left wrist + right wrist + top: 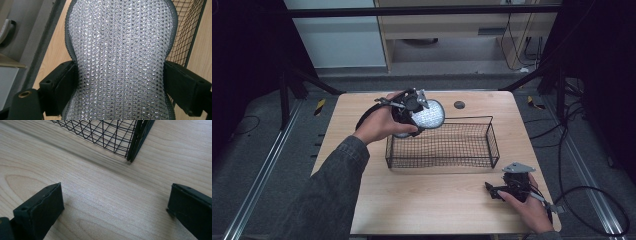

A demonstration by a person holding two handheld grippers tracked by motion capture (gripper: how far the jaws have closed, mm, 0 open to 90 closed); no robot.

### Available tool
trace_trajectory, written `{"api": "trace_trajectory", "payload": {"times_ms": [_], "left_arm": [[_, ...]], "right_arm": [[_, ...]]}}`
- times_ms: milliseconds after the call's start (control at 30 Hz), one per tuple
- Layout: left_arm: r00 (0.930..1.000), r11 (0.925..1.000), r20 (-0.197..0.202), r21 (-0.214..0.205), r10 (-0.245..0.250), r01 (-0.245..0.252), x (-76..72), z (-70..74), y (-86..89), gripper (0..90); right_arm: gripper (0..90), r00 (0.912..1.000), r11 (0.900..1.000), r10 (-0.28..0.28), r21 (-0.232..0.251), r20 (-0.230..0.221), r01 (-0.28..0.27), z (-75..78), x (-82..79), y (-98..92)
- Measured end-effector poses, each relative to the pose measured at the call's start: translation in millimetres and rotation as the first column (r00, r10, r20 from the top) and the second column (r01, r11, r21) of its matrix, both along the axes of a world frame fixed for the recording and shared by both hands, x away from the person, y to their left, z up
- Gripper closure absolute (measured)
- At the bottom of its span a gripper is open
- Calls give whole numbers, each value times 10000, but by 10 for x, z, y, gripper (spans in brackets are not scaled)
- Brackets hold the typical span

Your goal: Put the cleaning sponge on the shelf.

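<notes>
Left gripper [412, 111] is clamped on a round, flat silvery pad [428, 115] with a dark rim, holding it in the air above the far left corner of the wire basket [492, 142]. In the left gripper view the pad [120, 60] runs up between the two black jaws, which press in on its edges from both sides so that its outline narrows where they bite; its face is a glittering mesh of small silver links bordered by a dark grey edge. Behind the pad in that view, the basket's [190, 30] black mesh shows at the upper right, with light wood beneath it.

From the high view, the pad tilts its shiny face toward the camera and hangs partly over the basket's near-left rim, not resting on anything. The left hand [379, 125] wraps around the gripper's body, with a dark grey sleeve [337, 185] coming in from the bottom left.

The basket is rectangular, of thin black wire, and stands upright in the middle of the wooden table [427, 200]; nothing can be made out lying in it.

Right gripper [498, 191] rests low near the table's near right corner, well apart from the basket, held by the right hand [527, 207]. In the right gripper view its jaws stand wide apart with only bare wood [105, 202] between them, and a corner of the basket [130, 145] lies ahead. A small dark round spot [459, 104] sits on the table beyond the basket.
</notes>
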State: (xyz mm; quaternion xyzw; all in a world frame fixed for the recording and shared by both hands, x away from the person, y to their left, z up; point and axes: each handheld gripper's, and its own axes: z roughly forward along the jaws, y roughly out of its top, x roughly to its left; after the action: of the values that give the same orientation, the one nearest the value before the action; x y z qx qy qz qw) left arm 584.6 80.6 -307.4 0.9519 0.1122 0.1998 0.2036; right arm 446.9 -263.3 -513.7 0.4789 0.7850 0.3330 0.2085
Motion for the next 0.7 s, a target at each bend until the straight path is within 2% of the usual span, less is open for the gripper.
{"api": "trace_trajectory", "payload": {"times_ms": [33,300,700], "left_arm": [[10000,9999,-39,157,14,-14,5,-43,-40,132],[9996,9988,-118,421,-259,264,-14,-167,-161,134],[9993,9978,-316,625,-211,230,7,-370,-180,135]], "right_arm": [[4,10000,10000,-22,19,2,22,0,-1,2],[4,10000,10000,-32,6,-17,32,1,-2,1],[4,10000,10000,-30,4,-11,30,0,-2,1]]}}
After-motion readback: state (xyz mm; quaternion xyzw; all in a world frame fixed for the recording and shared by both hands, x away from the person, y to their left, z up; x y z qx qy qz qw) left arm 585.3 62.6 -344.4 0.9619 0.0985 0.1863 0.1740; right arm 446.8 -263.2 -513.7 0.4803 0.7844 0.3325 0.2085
